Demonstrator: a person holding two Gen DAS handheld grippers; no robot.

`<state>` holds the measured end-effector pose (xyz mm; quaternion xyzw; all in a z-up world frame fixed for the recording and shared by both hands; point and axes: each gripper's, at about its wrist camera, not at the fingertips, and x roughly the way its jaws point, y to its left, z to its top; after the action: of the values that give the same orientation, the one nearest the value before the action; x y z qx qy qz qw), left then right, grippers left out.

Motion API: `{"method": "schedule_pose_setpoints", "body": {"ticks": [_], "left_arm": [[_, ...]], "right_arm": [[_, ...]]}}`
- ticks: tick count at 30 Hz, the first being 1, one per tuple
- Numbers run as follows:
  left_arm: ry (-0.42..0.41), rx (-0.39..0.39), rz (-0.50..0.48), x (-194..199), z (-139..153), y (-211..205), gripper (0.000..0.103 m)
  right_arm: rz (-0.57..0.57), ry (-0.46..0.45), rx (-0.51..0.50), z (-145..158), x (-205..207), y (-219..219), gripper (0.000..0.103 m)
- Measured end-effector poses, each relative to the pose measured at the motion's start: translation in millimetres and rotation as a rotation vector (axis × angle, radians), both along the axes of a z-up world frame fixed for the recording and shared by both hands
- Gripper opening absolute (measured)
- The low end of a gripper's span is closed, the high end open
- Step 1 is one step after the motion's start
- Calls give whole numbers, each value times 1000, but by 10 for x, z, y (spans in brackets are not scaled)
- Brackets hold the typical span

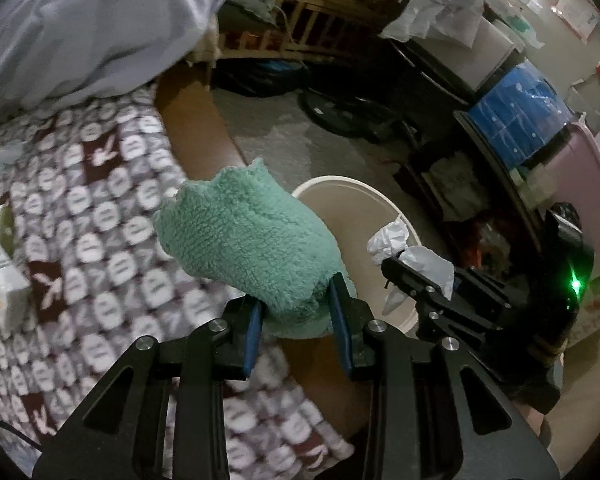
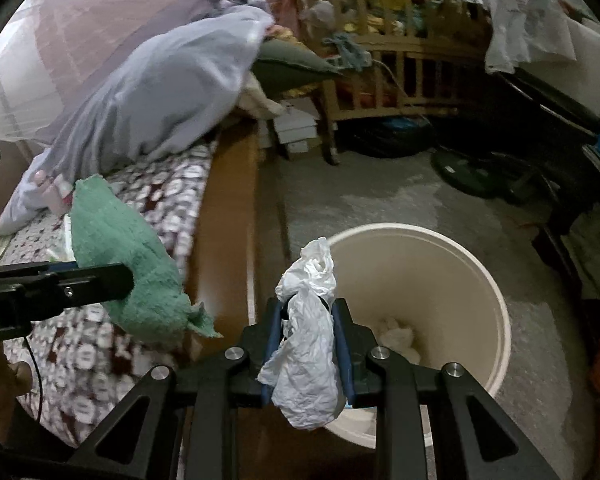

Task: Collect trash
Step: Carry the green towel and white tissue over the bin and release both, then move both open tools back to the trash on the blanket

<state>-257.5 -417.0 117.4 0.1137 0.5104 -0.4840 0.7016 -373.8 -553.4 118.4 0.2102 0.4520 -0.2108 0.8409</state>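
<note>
Visibly, left tongs pinch a fluffy green cloth, right tongs crumpled white tissue.

A home bedroom: patterned bed, pillow, wooden crib, cluttered shelves.

Between the left gripper's matt black jaws, with their smooth blue pads, sat a green cloth of fluffy, looped terry. The right gripper, of the same matt black make with bright metal bolts, pinched crinkled white tissue paper. Just beyond its jaws stood a smooth cream plastic bin; left of them ran a polished wooden bed edge.
</note>
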Motion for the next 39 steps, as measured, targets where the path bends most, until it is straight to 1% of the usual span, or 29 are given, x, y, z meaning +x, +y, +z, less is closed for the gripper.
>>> {"method": "schedule_pose_setpoints", "body": {"ticks": [9, 11, 14, 20, 21, 22, 23, 24, 26, 27, 32, 36, 39], "left_arm": [[23, 33, -84, -162, -137, -370, 29], [17, 47, -100, -208, -176, -438, 29], [21, 57, -108, -245, -217, -509, 29], [39, 53, -122, -275, -250, -600, 30], [42, 49, -124, -277, -249, -610, 32], [44, 47, -123, -286, -253, -615, 34], [44, 45, -121, -281, -251, -609, 37], [42, 39, -116, -275, -242, -605, 39], [40, 24, -111, -256, -221, -570, 53], [40, 18, -108, -248, -209, -560, 54], [28, 28, -85, -183, -187, -433, 55], [-8, 49, -44, -142, -176, -284, 55], [-62, 72, -10, -100, -154, -150, 55]], "right_arm": [[-80, 28, 13, -119, -217, -295, 24], [-101, 29, 19, -140, -267, -360, 24], [-120, 32, 33, -173, -294, -417, 24], [-138, 50, 41, -220, -285, -458, 24], [-148, 50, 42, -220, -290, -471, 27], [-167, 44, 42, -213, -308, -495, 38], [-179, 36, 44, -207, -309, -506, 42], [-192, 24, 50, -198, -331, -525, 44], [-205, 18, 60, -194, -354, -554, 44], [-208, 19, 62, -199, -361, -563, 44], [-210, 24, 73, -214, -358, -550, 44], [-190, 29, 83, -236, -317, -490, 45], [-166, 32, 84, -238, -259, -410, 45]]}}
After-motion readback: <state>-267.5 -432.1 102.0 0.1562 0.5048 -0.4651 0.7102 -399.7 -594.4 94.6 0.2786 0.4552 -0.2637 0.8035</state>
